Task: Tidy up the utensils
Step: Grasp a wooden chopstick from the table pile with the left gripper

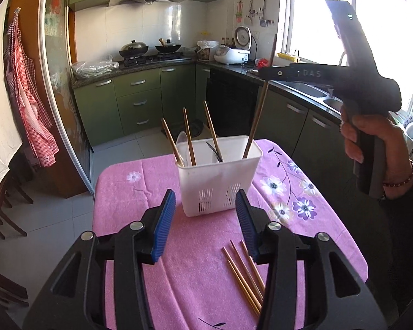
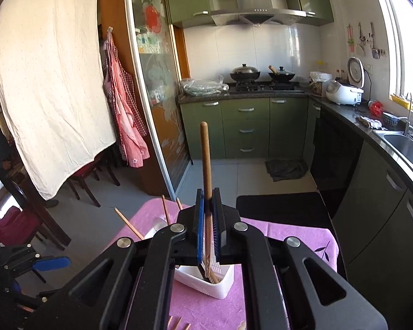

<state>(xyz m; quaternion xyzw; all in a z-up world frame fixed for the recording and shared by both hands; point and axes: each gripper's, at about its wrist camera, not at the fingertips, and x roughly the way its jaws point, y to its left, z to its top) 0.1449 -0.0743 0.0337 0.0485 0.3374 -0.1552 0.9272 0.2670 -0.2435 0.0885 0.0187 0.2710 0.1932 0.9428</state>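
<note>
A white slotted utensil holder (image 1: pixel 217 174) stands on the pink cloth and holds three wooden chopsticks (image 1: pixel 189 137), a clear spoon and a dark utensil. My right gripper (image 2: pixel 208 195) is shut on a wooden chopstick (image 2: pixel 206 154), held upright with its lower end inside the holder (image 2: pixel 206 279). In the left wrist view this chopstick (image 1: pixel 257 115) stands in the holder's right end under the right gripper (image 1: pixel 272 73). My left gripper (image 1: pixel 205 203) is open and empty, just in front of the holder. Three loose chopsticks (image 1: pixel 243 275) lie on the cloth by its right finger.
The small table has a pink floral cloth (image 1: pixel 289 192) with edges close on all sides. Green kitchen cabinets, a stove with pans (image 1: pixel 151 48) and a sink (image 2: pixel 407 148) line the back and right. A black mat (image 2: pixel 283 206) lies on the floor beyond the table.
</note>
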